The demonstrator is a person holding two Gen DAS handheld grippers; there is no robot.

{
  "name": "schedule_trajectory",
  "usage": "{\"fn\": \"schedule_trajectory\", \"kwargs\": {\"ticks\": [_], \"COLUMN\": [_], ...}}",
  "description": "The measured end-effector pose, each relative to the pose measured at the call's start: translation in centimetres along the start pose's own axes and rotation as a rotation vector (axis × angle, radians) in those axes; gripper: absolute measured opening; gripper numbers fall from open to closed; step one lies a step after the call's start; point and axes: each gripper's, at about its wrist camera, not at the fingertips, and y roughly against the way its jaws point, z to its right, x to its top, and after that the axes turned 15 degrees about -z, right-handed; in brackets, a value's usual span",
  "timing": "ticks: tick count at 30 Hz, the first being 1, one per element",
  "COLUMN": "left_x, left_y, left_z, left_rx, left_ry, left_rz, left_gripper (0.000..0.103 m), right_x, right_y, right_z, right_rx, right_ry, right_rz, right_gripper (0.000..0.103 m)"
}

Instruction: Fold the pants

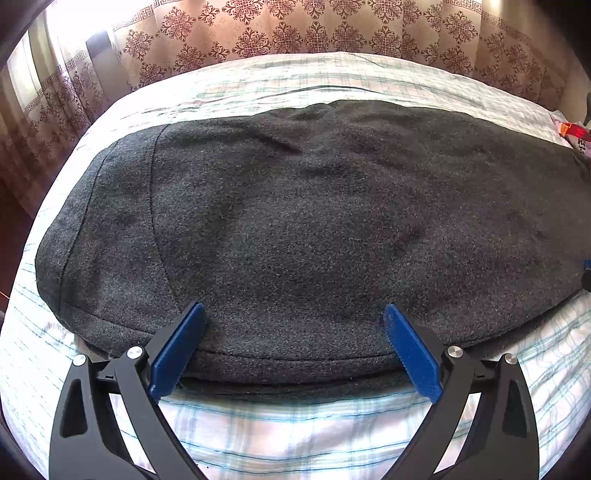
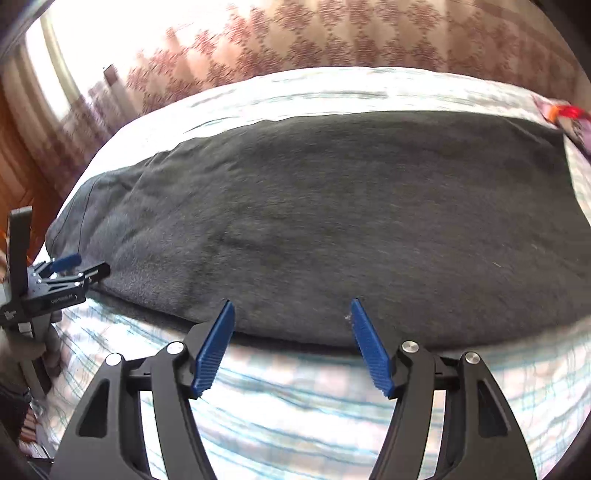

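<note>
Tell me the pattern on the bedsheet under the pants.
White bedsheet with teal and pale pink plaid lines, clearest in the left wrist view.

Pants [image 1: 314,221] lie on bed [image 1: 295,424], curtain [image 1: 295,33] behind.

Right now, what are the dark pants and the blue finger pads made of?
The pants look like thick fuzzy fleece or wool: matte gray with a napped surface. The blue pads seem hard plastic or rubber, with fine ridges.

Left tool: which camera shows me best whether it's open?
The left wrist view: the left tool spreads wide open over the pants near edge. The right wrist view shows it small, sideways, at the frame's left edge.
</note>
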Motion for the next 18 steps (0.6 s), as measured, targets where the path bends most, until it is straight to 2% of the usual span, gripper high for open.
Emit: {"fn": "schedule_trajectory", "kwargs": {"ticks": [6, 10, 13, 18], "left_x": [0.6, 1.1, 1.5, 1.9], "left_y": [1.5, 2.9, 3.8, 4.2], "left_z": [0.8, 3.2, 5.4, 8.5], "left_rx": [-0.043, -0.037, -0.050, -0.076], "left_ry": [0.041, -0.017, -0.062, -0.123], "left_rz": [0.010, 0.050, 0.065, 0.072], "left_gripper": [0.099, 0.099, 0.099, 0.099], "right_x": [-2.3, -4.3, -5.6, -7.3], "right_y": [3.7, 5.9, 6.8, 7.0], "right_z": [7.8, 14.0, 17.7, 22.6], "right_rx": [0.063, 0.077, 0.065, 0.134], "right_ry": [-0.280, -0.511, -0.639, -0.810], "right_rz": [0.089, 0.161, 0.182, 0.203], "right_gripper": [0.065, 0.065, 0.065, 0.065]}}
